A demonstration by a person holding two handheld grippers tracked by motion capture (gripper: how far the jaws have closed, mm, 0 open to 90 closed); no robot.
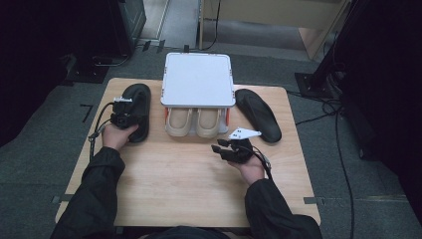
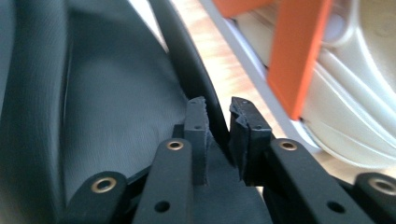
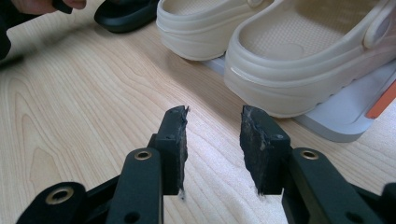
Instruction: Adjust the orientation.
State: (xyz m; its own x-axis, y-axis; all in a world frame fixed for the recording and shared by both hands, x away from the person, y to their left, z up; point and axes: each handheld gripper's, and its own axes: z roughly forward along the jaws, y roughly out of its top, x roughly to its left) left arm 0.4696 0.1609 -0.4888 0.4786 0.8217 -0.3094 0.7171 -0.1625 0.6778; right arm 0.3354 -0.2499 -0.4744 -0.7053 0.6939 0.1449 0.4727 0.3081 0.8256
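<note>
Your left claw [image 1: 123, 112] is closed on the rim of the black slipper [image 1: 137, 111] near the table's [image 1: 164, 189] left edge, its pads [image 2: 196, 122] pinching the inner edge; that slipper lies flat on the wood, so I judge the lift has yet to begin. Your right claw [image 1: 221, 148] hangs open and empty above bare wood in front of the beige clogs [image 1: 193, 122] on the rack's [image 1: 198, 79] lower shelf, while the other slipper [image 1: 258, 114] lies untouched toward the right edge, so most of the work seems left
</note>
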